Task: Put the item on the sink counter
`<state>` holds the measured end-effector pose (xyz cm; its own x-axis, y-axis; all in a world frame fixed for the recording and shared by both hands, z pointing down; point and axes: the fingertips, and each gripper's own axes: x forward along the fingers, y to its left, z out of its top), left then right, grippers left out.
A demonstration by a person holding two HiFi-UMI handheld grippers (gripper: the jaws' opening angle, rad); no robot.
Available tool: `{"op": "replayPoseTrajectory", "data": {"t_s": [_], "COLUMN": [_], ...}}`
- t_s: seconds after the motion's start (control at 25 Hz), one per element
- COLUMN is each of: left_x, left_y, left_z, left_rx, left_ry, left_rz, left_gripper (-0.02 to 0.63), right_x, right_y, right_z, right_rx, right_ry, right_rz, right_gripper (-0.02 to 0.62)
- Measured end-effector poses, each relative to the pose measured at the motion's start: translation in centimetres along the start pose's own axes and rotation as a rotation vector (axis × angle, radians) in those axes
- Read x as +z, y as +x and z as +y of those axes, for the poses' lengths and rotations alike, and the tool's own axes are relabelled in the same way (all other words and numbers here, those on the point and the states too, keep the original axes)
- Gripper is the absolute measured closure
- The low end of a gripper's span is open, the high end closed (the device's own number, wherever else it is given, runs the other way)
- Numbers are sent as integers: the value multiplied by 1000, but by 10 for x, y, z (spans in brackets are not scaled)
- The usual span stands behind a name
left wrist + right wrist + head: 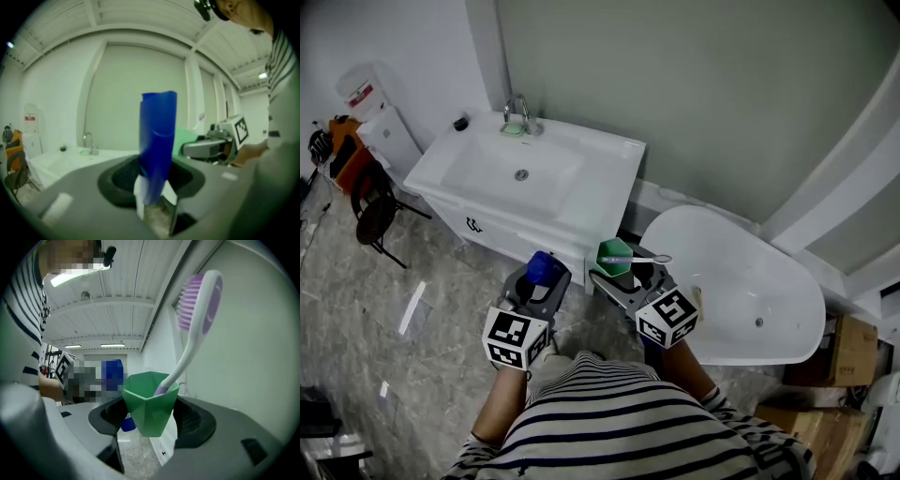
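Upright blue tube [158, 140], flat top end, clamped in left gripper [154, 201]. Upright green faceted cup [150, 404], clamped in right gripper [150, 427]; white-and-purple toothbrush [197, 324] leans inside, bristles up. Both held in air near front of white sink counter [591, 178].

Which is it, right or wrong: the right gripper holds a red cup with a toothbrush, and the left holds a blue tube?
Wrong: the cup is green, not red; the right gripper view shows it. The right gripper holds it, toothbrush inside, and the left gripper holds the blue tube.

Glossy wht sink counter [602, 176], matt grn plastic cup [150, 409].
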<state>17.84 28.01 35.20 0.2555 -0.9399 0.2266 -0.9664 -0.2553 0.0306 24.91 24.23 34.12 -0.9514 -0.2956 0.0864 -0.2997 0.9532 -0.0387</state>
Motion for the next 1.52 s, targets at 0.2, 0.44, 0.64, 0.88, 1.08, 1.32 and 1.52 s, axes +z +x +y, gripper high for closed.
{"op": "replayPoseTrajectory", "data": {"t_s": [0.2,0.44,0.64,0.88,1.08,1.32,1.52], "left_x": [0,-4,-3,-5,-5,-4,-3], "left_y": [3,-2,-8,-17,-22,-27,-35], "left_z": [6,22,46,84,124,174,212], "left_rx": [0,18,39,50,43,23,-1], "left_ry": [0,-14,-24,-37,-45,-43,-22], "left_rz": [8,14,8,14,8,-6,-10], "left_gripper": [440,440,440,440,440,440,440], "right_x": [-1,-2,1,6,11,17,21], "right_y": [9,29,53,92,132,181,217], "right_z": [1,5,10,17,23,27,34], "right_rx": [16,37,49,63,60,40,15], "right_ry": [12,8,1,1,-6,-27,-36], "right_rz": [16,33,34,39,50,55,56], "right_gripper": [290,290,290,290,290,290,290]}}
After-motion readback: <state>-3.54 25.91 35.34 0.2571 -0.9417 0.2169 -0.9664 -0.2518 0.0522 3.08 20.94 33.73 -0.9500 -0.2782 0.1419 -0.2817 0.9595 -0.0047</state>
